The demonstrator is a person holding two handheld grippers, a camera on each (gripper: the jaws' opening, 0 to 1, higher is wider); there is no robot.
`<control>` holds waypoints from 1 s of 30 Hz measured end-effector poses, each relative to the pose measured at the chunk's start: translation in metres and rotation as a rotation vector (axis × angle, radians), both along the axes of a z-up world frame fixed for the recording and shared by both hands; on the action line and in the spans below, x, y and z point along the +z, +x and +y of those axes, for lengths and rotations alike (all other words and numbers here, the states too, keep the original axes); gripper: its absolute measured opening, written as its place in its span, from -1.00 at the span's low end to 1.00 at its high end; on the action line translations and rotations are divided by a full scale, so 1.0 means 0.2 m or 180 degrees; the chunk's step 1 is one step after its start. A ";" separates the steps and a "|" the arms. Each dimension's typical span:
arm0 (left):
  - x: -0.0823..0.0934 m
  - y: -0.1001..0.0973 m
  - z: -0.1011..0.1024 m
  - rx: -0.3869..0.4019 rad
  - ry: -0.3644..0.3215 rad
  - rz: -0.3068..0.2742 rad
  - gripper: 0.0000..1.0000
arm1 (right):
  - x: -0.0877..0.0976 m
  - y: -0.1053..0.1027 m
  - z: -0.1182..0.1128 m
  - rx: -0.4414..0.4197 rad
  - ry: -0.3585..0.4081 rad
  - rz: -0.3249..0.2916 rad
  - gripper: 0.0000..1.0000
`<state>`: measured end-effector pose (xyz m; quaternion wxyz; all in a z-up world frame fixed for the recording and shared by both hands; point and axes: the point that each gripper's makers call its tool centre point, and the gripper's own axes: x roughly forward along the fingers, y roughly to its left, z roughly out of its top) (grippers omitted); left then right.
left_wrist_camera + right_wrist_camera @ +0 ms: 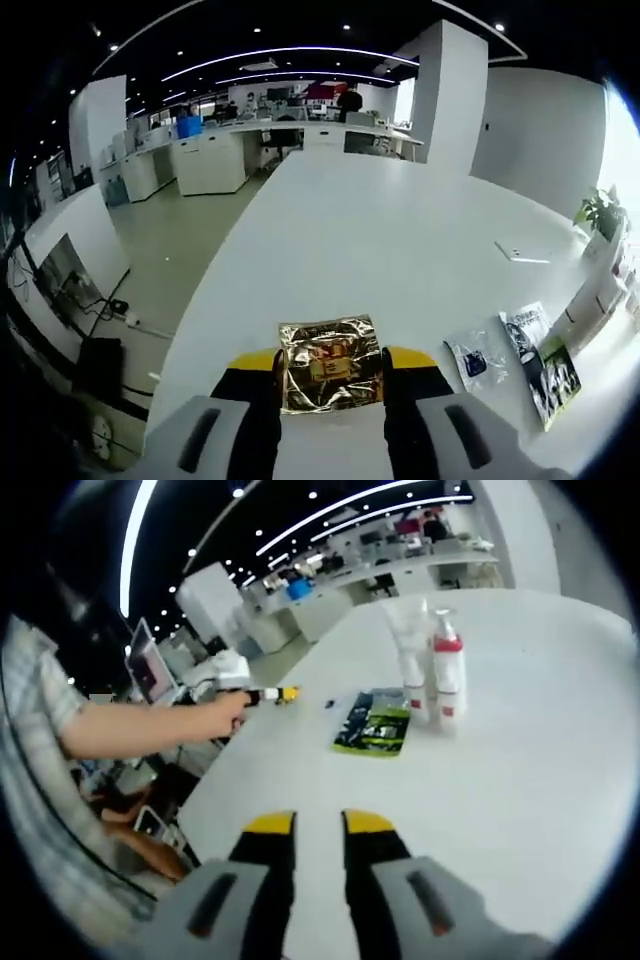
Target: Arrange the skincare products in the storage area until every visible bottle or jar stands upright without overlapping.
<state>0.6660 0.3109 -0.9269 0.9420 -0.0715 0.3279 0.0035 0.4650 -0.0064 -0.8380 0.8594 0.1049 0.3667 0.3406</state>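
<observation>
White table (540, 770): 2 upright bottles (437, 675) mid-top, dark green sachet (374, 725) just beside; more packets (535, 360) nr right edge.

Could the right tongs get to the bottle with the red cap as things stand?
Probably yes. The right tongs hold nothing, and bare white table lies between them and the bottle with the red cap. The green packet lies off to the side, out of the direct line.
</observation>
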 end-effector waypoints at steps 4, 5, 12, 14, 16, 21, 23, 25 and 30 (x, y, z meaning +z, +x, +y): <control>0.06 -0.10 -0.05 -0.0003 -0.0083 -0.0064 -0.21 | 0.02 0.00 0.03 0.0033 0.0045 -0.0014 -0.68; 0.07 -0.13 -0.07 -0.0014 -0.0084 -0.0075 -0.21 | 0.03 0.00 0.05 0.0050 0.0060 -0.0055 -0.68; 0.12 -0.39 -0.27 -0.0209 -0.0212 -0.0165 -0.21 | 0.07 0.02 0.10 0.0041 0.0185 -0.0139 -0.67; 0.13 -0.46 -0.34 -0.0300 -0.0254 -0.0181 -0.21 | 0.08 0.03 0.12 0.0041 0.0236 -0.0142 -0.67; 0.14 -0.56 -0.39 -0.0339 -0.0305 -0.0188 -0.21 | 0.08 0.02 0.13 0.0041 0.0270 -0.0144 -0.67; 0.18 -0.81 -0.56 -0.0529 -0.0428 -0.0193 -0.21 | 0.06 -0.01 0.20 0.0053 0.0445 -0.0051 -0.63; 0.21 -0.89 -0.61 -0.0610 -0.0485 -0.0207 -0.21 | 0.05 -0.04 0.24 0.0028 0.0635 0.0131 -0.59; 0.24 -0.95 -0.65 -0.0661 -0.0502 -0.0225 -0.21 | 0.05 -0.06 0.27 0.0011 0.0790 0.0288 -0.54; 0.31 -1.13 -0.78 -0.1102 -0.0540 -0.0304 -0.21 | 0.06 -0.12 0.38 0.0119 0.1156 0.0605 -0.49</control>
